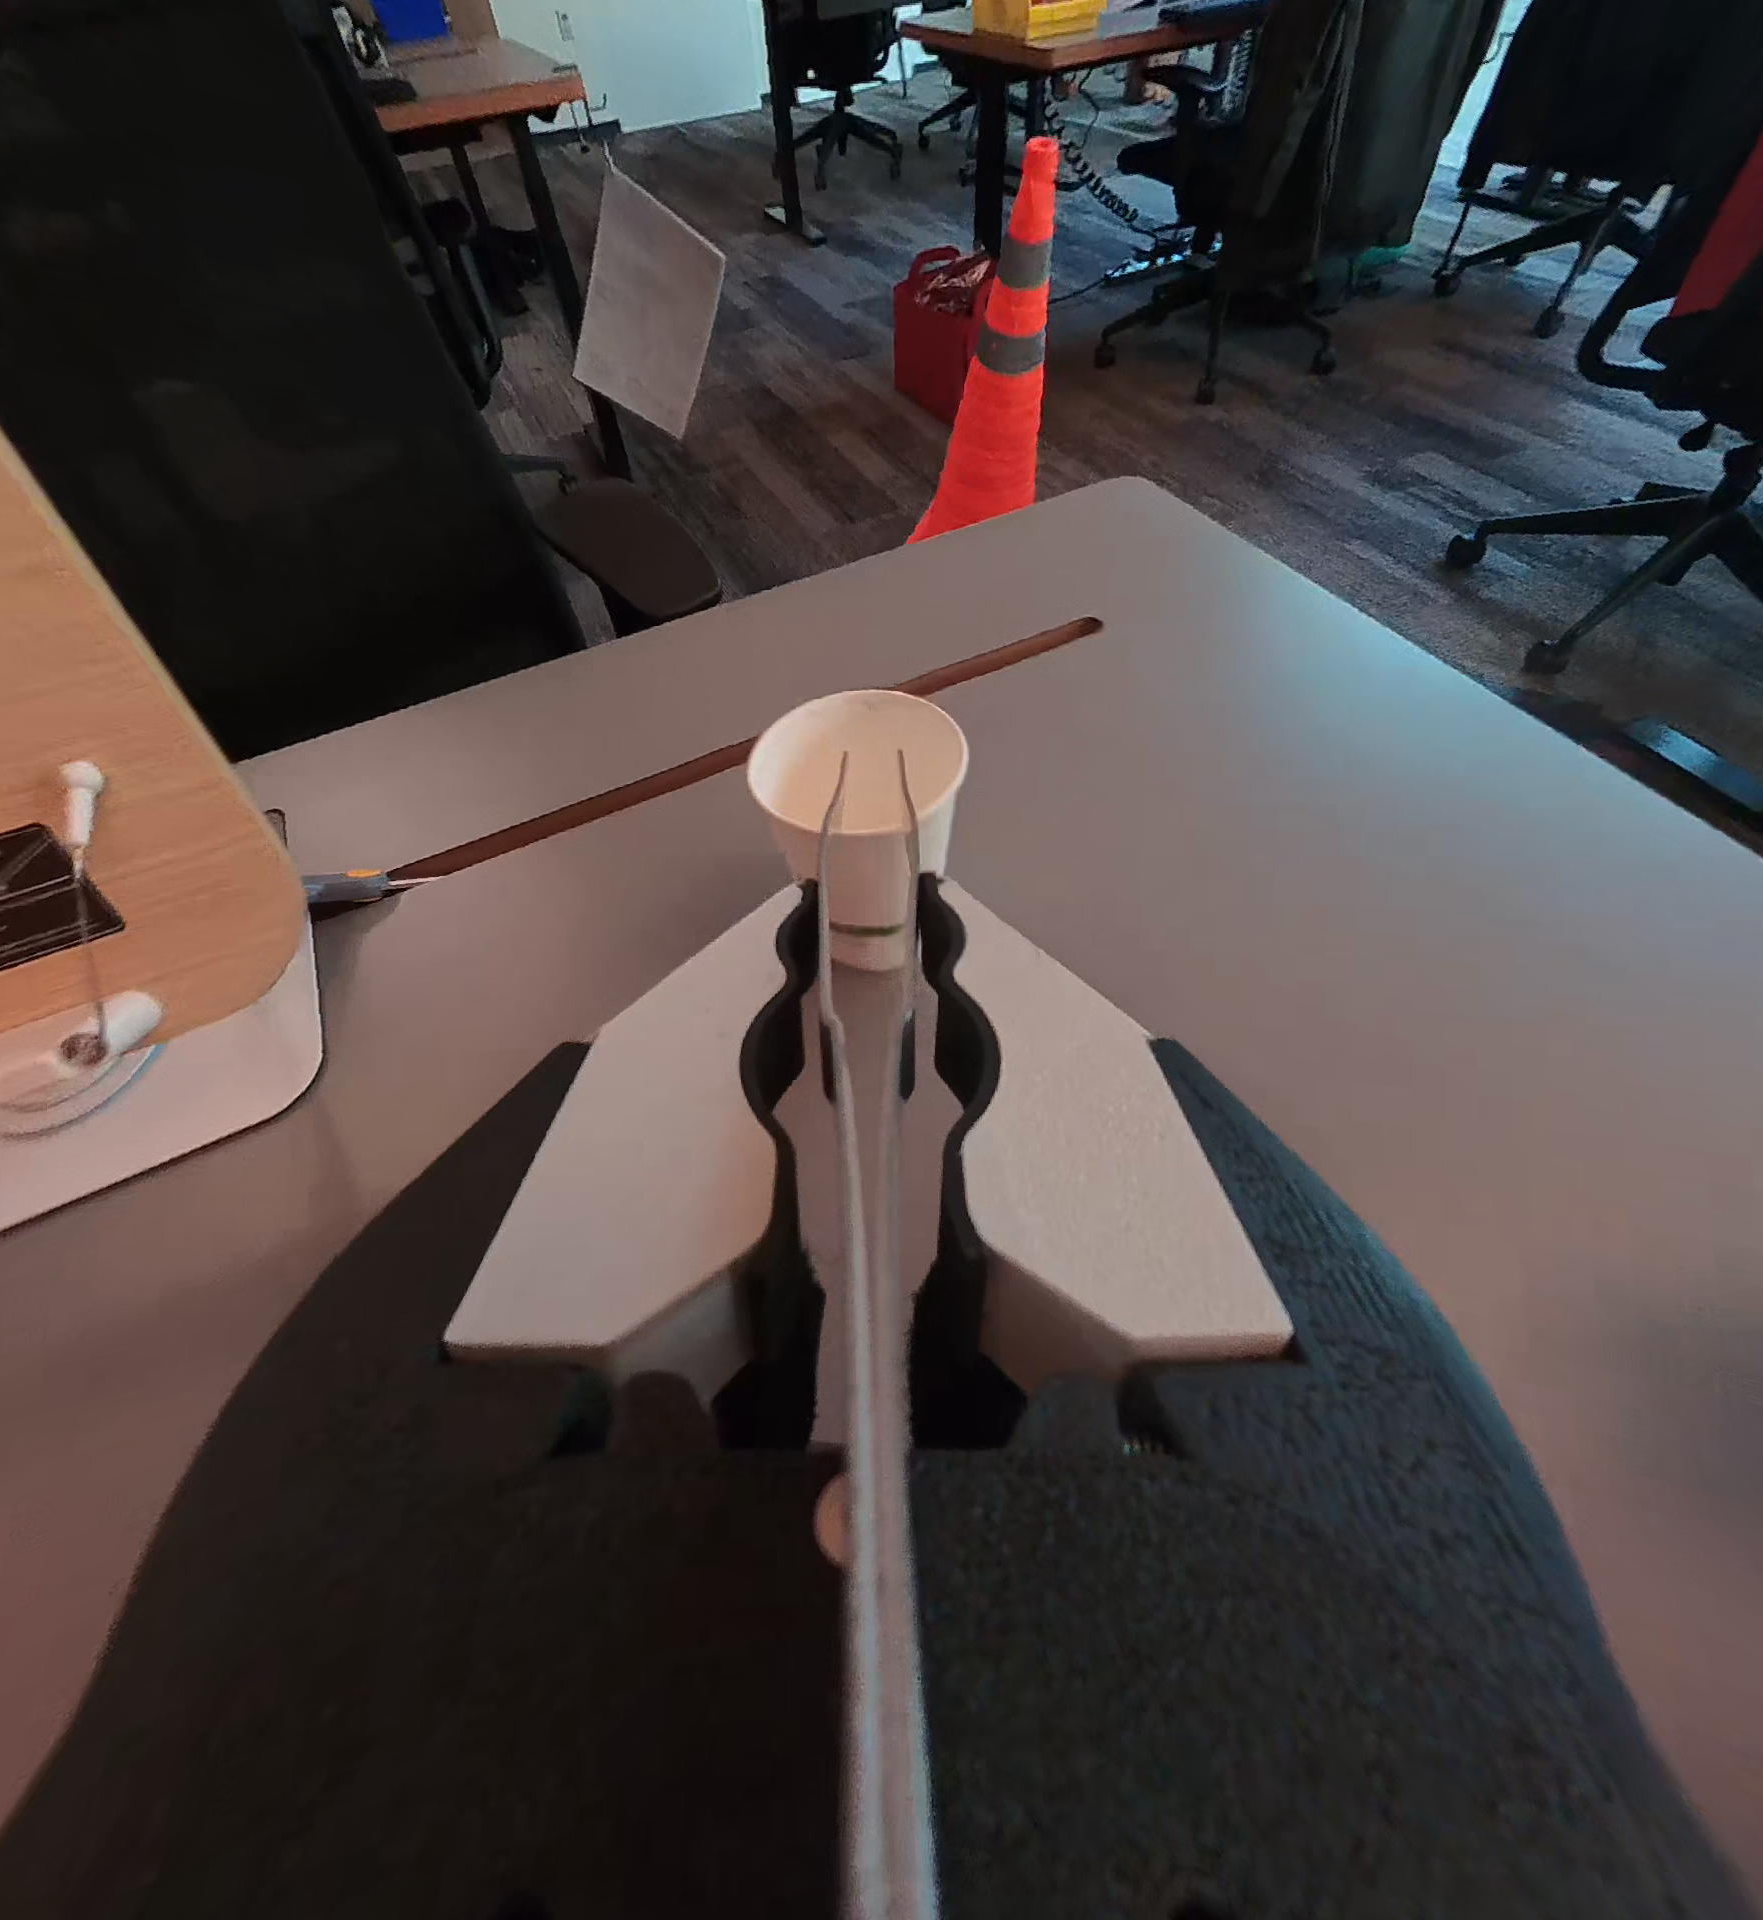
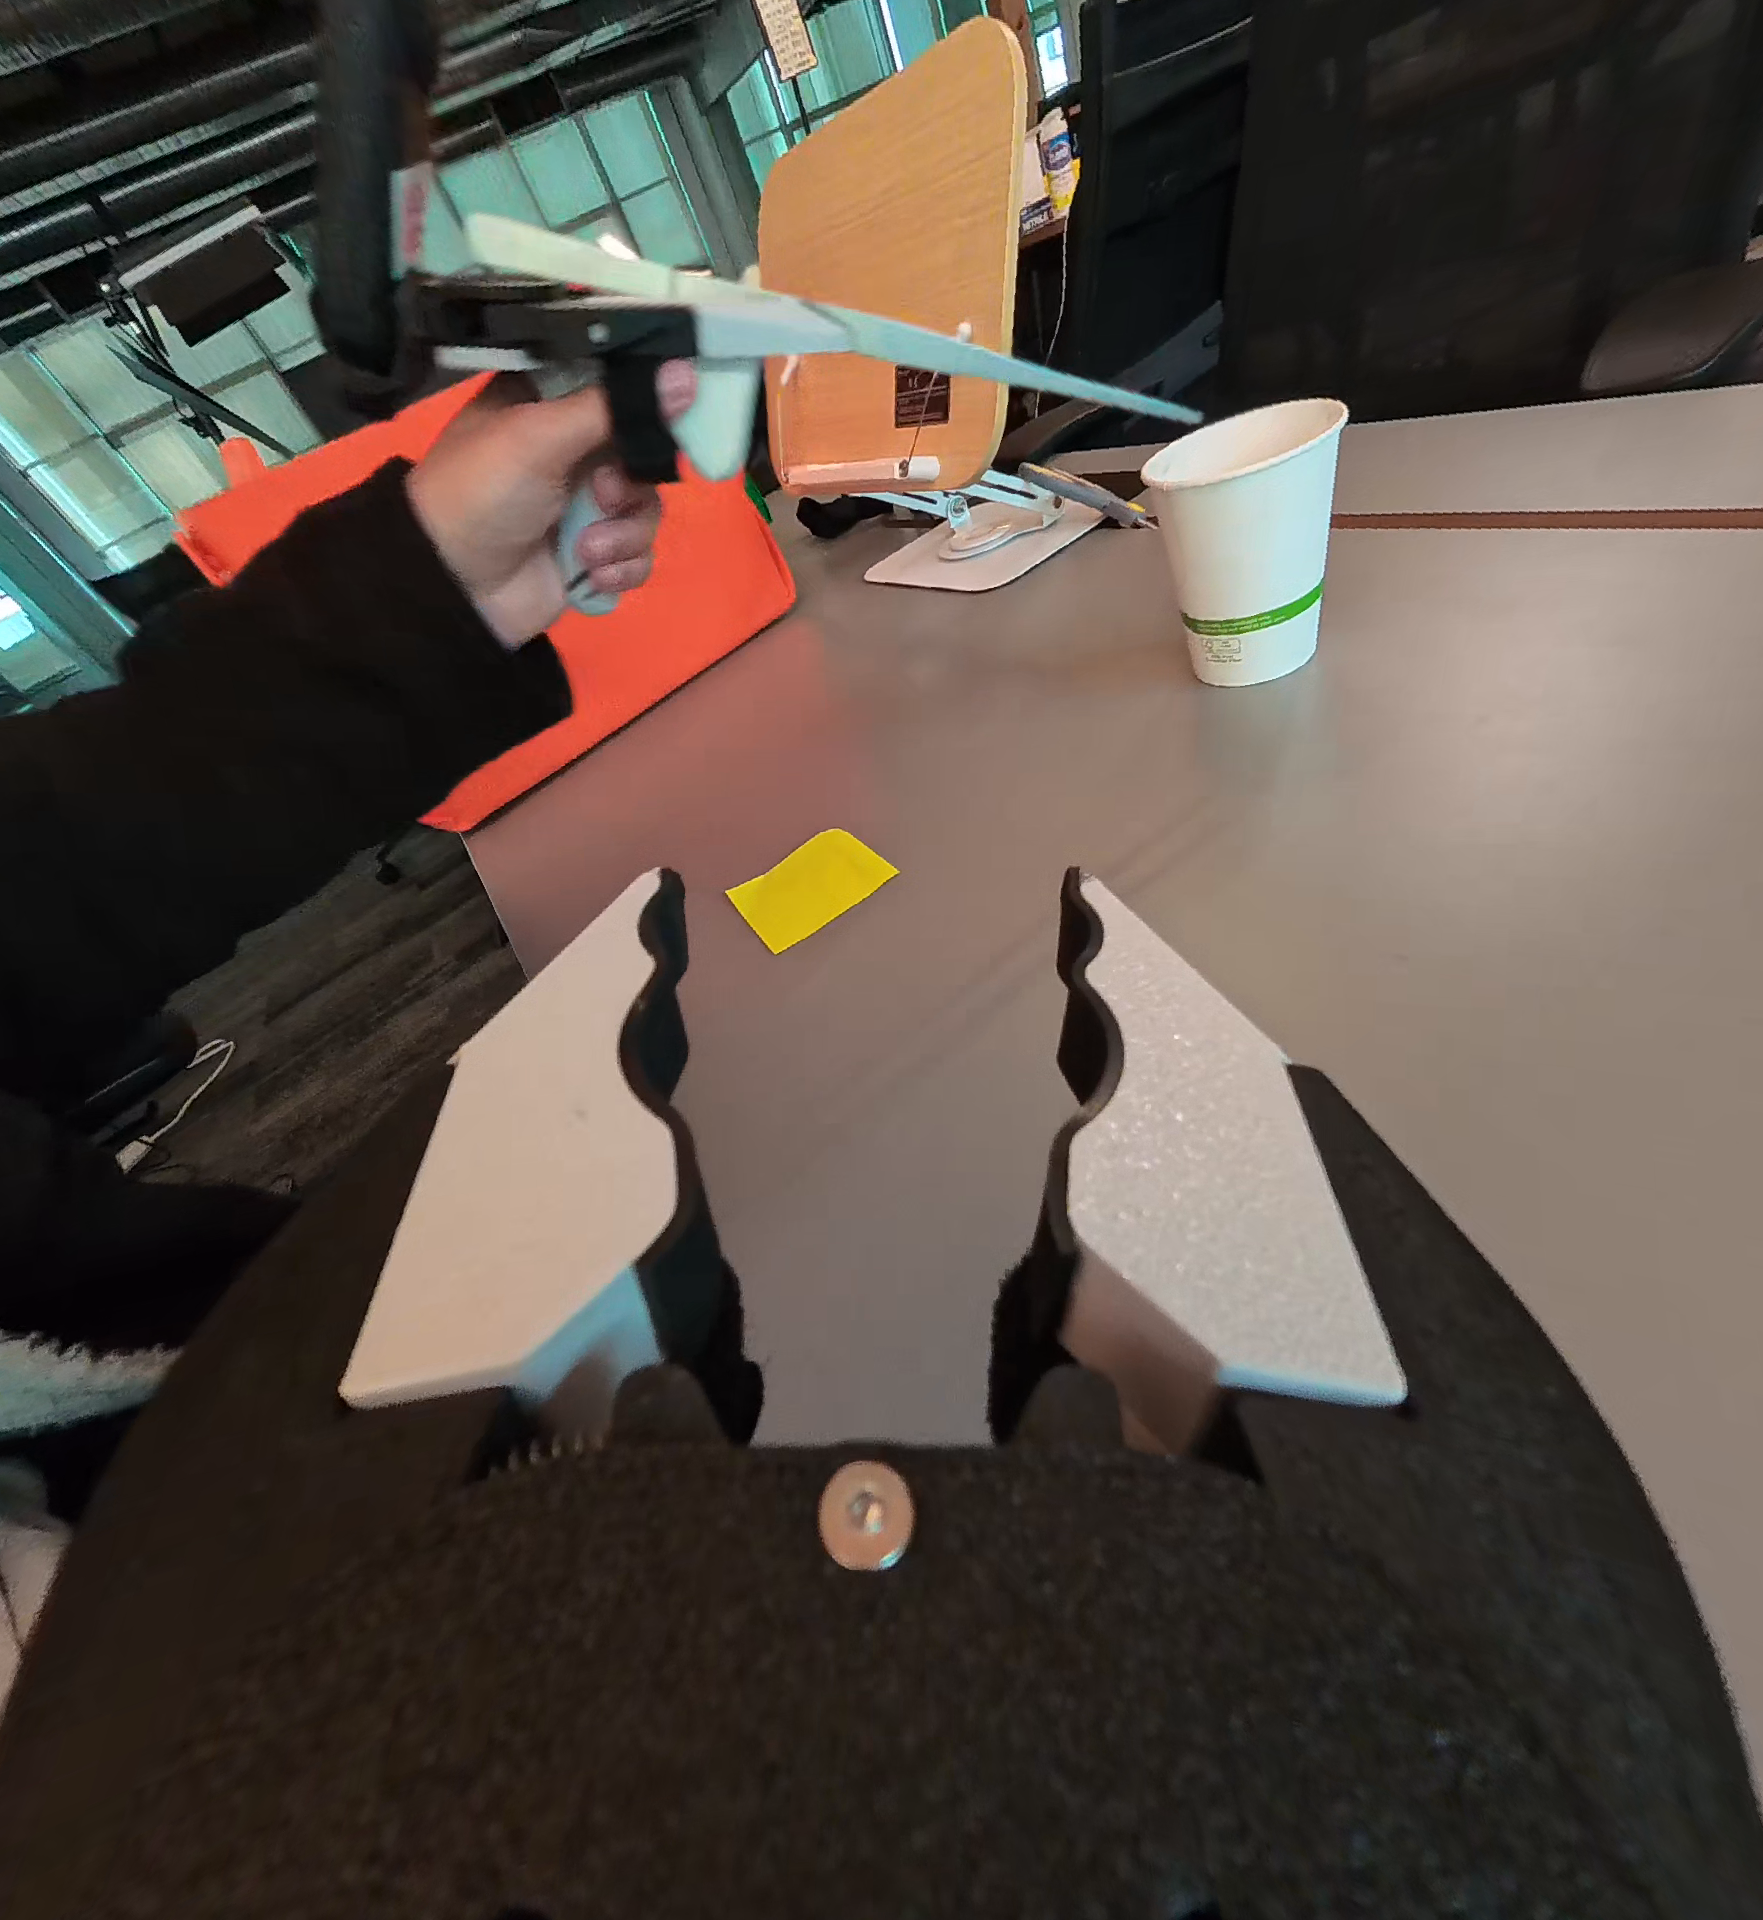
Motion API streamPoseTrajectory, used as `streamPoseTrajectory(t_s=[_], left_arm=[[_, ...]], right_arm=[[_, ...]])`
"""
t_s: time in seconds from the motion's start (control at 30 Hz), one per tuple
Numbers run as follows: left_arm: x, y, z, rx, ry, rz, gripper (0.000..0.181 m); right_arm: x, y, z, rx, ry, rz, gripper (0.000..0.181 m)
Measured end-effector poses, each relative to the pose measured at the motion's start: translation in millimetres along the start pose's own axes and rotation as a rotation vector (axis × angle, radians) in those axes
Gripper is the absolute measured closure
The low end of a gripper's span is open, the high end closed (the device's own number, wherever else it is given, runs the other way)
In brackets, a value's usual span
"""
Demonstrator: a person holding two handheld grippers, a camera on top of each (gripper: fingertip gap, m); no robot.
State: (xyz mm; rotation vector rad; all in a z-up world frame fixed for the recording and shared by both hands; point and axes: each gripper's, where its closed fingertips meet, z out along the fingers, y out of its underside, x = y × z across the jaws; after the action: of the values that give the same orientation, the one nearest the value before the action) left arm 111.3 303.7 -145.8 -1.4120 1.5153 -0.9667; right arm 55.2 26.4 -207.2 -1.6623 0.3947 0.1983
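Note:
My left gripper (image 1: 866,894) is shut on a pair of metal tweezers (image 1: 872,1247) that run forward between its fingers. The tweezer tips stand slightly apart, over the mouth of a white paper cup (image 1: 861,862) with a green band that stands upright on the grey table (image 1: 1324,935). In the right wrist view a hand holds the left gripper (image 2: 711,322) in the air, with the tweezers (image 2: 1043,369) pointing at the rim of the cup (image 2: 1251,540). My right gripper (image 2: 869,881) is open and empty, low over the table, just behind a yellow sticky note (image 2: 812,889).
A wood-panelled stand on a white base (image 1: 77,831) sits at the table's left, also in the right wrist view (image 2: 898,260). A pen-like tool (image 1: 357,883) lies beside it. A narrow slot (image 1: 960,675) crosses the table. An orange cone (image 1: 1002,353) and office chairs (image 1: 1729,416) stand beyond.

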Motion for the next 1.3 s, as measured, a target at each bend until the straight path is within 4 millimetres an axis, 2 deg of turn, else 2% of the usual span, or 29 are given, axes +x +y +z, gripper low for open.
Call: streamPoseTrajectory(t_s=[0.1,0.27,0.37,0.47,0.6,0.73,1.07,1.3], left_arm=[[17,21,-56,-0.014,0.023,0.011,0.162],[51,103,-147,-0.120,0.041,-0.042,0.162],[54,141,-185,-0.173,-0.031,-0.057,0.162],[50,161,-207,-0.197,-0.093,-0.125,0.162],[48,168,-221,-0.175,-0.101,-0.182,0.162],[46,171,-229,-0.158,-0.094,-0.099,0.162],[43,184,-228,-0.189,-0.066,-0.153,0.162],[40,194,-224,-0.204,-0.030,-0.280,0.162]], right_arm=[[-3,-2,-1,-0.003,-0.013,-0.005,0.110],[-6,1,1,-0.007,-0.038,0.024,0.111],[-10,7,5,-0.026,-0.057,0.043,0.111],[-12,10,8,-0.038,-0.053,0.020,0.111],[-11,10,9,-0.038,-0.044,0.014,0.112],[-8,10,9,-0.039,-0.037,0.023,0.112],[-8,11,10,-0.041,-0.042,0.035,0.113],[-8,12,10,-0.043,-0.047,0.036,0.113]])
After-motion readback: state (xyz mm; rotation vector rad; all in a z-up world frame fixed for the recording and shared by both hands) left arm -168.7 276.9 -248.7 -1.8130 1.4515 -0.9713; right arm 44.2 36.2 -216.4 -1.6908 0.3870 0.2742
